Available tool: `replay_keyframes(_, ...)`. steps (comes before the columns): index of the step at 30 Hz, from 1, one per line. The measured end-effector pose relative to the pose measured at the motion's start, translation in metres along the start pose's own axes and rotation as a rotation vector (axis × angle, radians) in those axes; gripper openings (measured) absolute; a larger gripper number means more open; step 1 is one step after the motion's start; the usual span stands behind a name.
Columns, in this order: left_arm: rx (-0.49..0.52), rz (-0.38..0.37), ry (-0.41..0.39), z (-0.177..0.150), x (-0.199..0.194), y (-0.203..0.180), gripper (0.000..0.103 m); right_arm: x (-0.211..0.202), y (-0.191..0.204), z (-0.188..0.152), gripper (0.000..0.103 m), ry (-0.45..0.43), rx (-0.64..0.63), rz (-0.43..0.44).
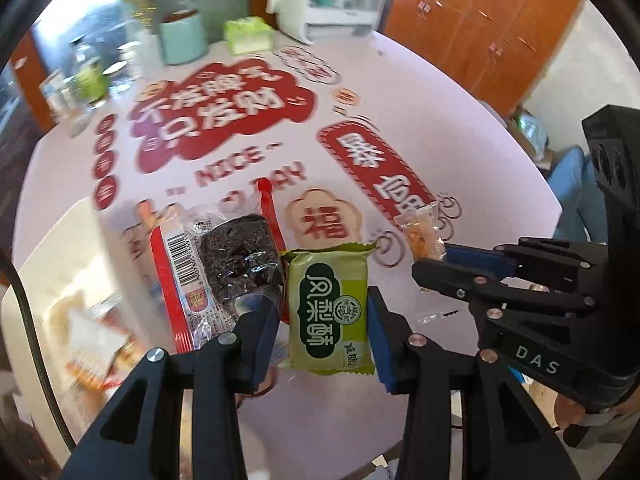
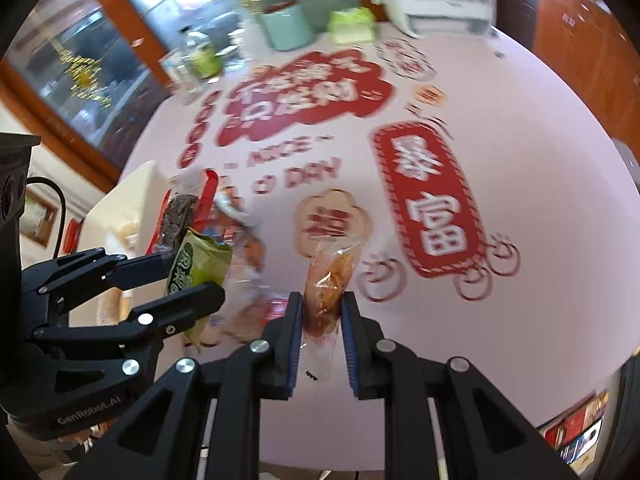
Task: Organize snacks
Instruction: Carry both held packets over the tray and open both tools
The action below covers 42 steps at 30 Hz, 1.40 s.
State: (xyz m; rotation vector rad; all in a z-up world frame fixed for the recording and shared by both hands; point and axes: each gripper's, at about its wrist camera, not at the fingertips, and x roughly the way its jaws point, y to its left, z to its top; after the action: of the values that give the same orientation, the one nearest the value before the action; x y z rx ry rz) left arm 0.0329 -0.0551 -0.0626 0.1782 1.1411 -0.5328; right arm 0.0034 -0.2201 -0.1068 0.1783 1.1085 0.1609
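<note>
In the left wrist view, the left gripper (image 1: 320, 320) is grasping a green rectangular foil snack packet with dark lettering (image 1: 330, 312), its blue-padded fingers (image 1: 380, 344) pressing on the packet's two long sides. The packet's long axis is running straight out along the fingers. Just beside it, a clear-wrapped dark seaweed-like snack with a red barcode strip (image 1: 224, 272) is hanging against the left finger; whether it is pinched too I cannot tell. A cream plastic tray (image 1: 48, 280) is lying at the desk's near left edge, with blurred snack wrappers in it. The right gripper (image 1: 436, 264) is coming in from the right, clenched on a small clear sachet of orange snack (image 1: 420, 236).

In the right wrist view, the same sachet (image 2: 328, 280) is standing upright between the right gripper's (image 2: 322, 308) fingers, its long axis along them, above the bare pink printed desk (image 2: 520, 320). The left gripper (image 2: 192, 276) is sitting nearer the tray (image 2: 132, 188), so it is likely the first to drop its load there. This view is showing the green packet (image 2: 196, 268) edge-on, and a stack of red packets at the desk's near right corner (image 2: 576, 428), which the other view is missing.
</note>
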Motion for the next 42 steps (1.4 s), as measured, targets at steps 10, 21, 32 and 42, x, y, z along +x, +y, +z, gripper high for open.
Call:
replay_keyframes(10, -0.169, 0.116, -0.061, -0.057, -0.050, 0.080, 0.041, -0.007, 0.098, 0.000, 0.019, -0.030, -0.208, 0.053)
replay_keyframes(21, -0.291, 0.195, -0.104, -0.101, -0.089, 0.142, 0.041, -0.015, 0.186, 0.004, 0.019, -0.058, -0.361, 0.132)
replay_keyframes(32, -0.337, 0.270, -0.170, -0.092, -0.115, 0.181, 0.041, -0.013, 0.238, 0.010, 0.019, -0.056, -0.441, 0.167)
replay_keyframes(42, -0.343, 0.298, -0.175, -0.075, -0.110, 0.194, 0.043, 0.009, 0.251, 0.009, 0.020, -0.001, -0.474, 0.166)
